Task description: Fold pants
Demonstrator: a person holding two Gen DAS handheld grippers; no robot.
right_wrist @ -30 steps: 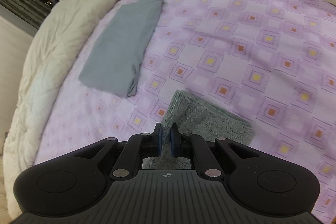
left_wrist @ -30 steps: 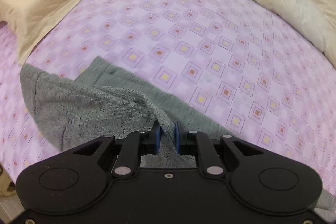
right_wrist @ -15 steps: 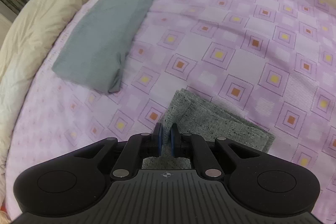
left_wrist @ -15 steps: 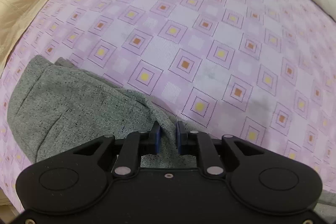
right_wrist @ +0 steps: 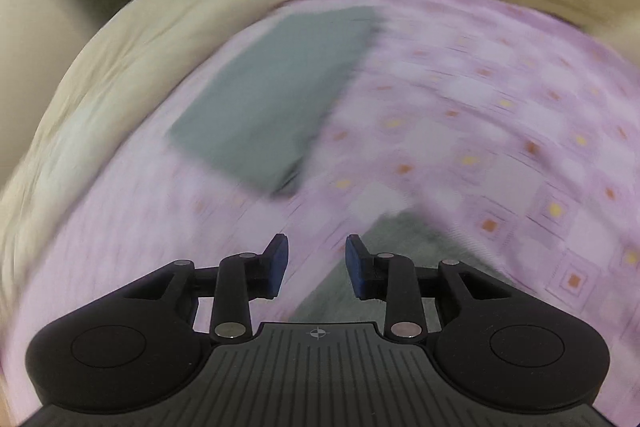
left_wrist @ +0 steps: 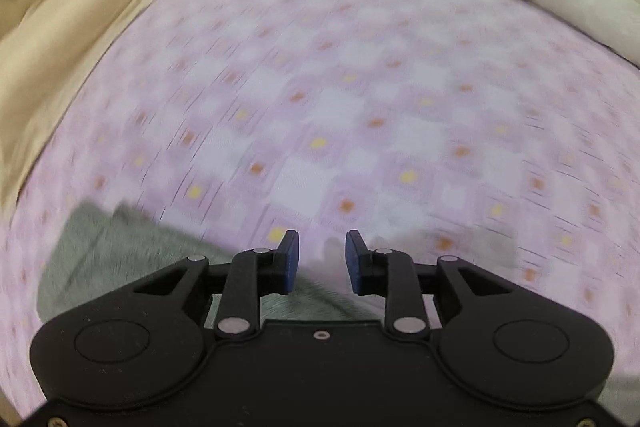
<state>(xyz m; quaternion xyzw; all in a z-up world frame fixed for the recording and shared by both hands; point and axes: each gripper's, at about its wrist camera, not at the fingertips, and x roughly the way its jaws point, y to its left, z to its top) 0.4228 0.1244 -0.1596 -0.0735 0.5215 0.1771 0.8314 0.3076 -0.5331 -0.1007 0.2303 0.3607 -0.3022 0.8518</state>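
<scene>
Both claws stand with their blue pads spread apart and nothing between them: your left claw holds only air over the purple patterned sheet, and your right claw is just as wide and just as empty. The speckled grey pants lie flat on the sheet at the lower left of the left view, running under the claw body, and in the right view a corner of them pokes up at lower centre, just beside the right-hand pad. You seem to have the pads parked at two ends of the bundle so that it lies between them, which, judged from how flat and compact it sits, suits a fold already laid down. Both views are smeared with motion blur, so you cannot tell whether the pads touch the cloth. A second, smoother grey folded garment lies well apart toward the upper left of the right view, near the cream duvet, probably set there to keep it out of the way. A cream pillow lines the upper left of the left view. No brand, label or readable writing shows anywhere; only a small crosshair mark sits on the right claw body.
</scene>
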